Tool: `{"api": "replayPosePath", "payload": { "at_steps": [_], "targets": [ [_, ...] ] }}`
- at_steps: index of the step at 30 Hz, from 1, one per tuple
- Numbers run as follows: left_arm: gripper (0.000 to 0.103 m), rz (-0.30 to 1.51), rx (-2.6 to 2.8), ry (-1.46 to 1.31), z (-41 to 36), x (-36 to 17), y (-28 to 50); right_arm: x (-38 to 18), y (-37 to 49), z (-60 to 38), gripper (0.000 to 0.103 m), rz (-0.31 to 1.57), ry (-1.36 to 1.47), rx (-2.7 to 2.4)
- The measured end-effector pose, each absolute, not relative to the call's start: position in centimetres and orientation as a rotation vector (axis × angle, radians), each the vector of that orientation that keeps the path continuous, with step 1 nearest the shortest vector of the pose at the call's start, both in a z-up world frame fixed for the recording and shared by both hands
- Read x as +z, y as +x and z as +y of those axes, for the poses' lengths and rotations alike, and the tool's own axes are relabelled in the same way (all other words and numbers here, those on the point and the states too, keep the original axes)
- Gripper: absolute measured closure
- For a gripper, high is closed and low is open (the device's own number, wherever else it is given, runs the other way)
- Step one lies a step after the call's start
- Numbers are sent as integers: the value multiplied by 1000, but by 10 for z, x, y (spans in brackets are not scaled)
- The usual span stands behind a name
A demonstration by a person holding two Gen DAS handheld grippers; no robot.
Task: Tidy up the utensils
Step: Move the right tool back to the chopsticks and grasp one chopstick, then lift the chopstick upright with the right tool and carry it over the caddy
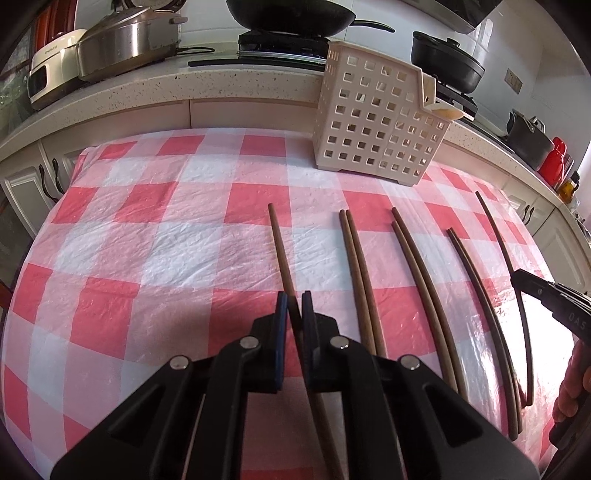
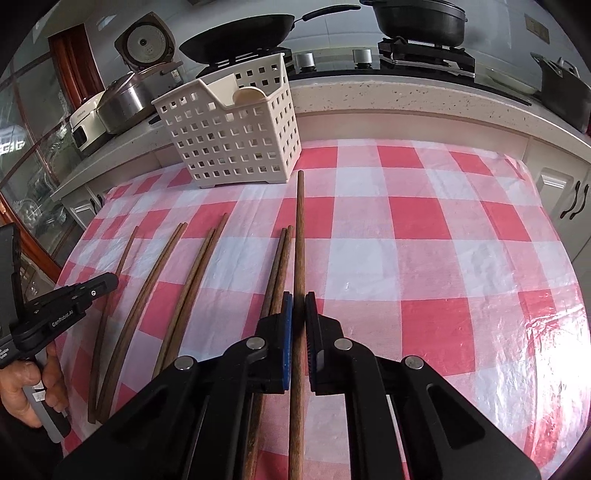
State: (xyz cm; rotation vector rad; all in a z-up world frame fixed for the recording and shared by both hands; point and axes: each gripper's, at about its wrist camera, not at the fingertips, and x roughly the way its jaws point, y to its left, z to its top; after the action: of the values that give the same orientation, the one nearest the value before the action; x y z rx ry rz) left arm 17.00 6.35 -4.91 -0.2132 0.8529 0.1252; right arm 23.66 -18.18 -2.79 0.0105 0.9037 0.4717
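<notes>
Several brown wooden chopsticks lie side by side on a red-and-white checked tablecloth [image 1: 147, 236]. My left gripper [image 1: 294, 306] is shut on the leftmost single chopstick [image 1: 280, 251], which runs forward between its pads. My right gripper [image 2: 298, 310] is shut on the rightmost single chopstick [image 2: 300, 236], held pointing toward the basket. A cream perforated utensil basket [image 1: 380, 122] stands at the far edge of the cloth; it also shows in the right wrist view [image 2: 236, 133]. Pairs of chopsticks [image 1: 360, 266] lie between the two grippers, and show in the right wrist view [image 2: 192, 280].
A stone counter [image 1: 184, 92] runs behind the table with a hob, a black pan [image 1: 291, 14], a steel pot [image 1: 129, 40] and a black pot [image 1: 447, 62]. White cabinets stand below. The other gripper and hand show at each view's edge [image 2: 62, 306].
</notes>
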Motion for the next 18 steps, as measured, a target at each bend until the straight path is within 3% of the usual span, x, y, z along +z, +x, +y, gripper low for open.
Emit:
{"api": "replayPosePath", "payload": {
  "at_steps": [18],
  "targets": [
    [97, 663, 70, -222, 61, 11, 152, 14, 227, -190, 95, 796, 23, 478]
  ]
}}
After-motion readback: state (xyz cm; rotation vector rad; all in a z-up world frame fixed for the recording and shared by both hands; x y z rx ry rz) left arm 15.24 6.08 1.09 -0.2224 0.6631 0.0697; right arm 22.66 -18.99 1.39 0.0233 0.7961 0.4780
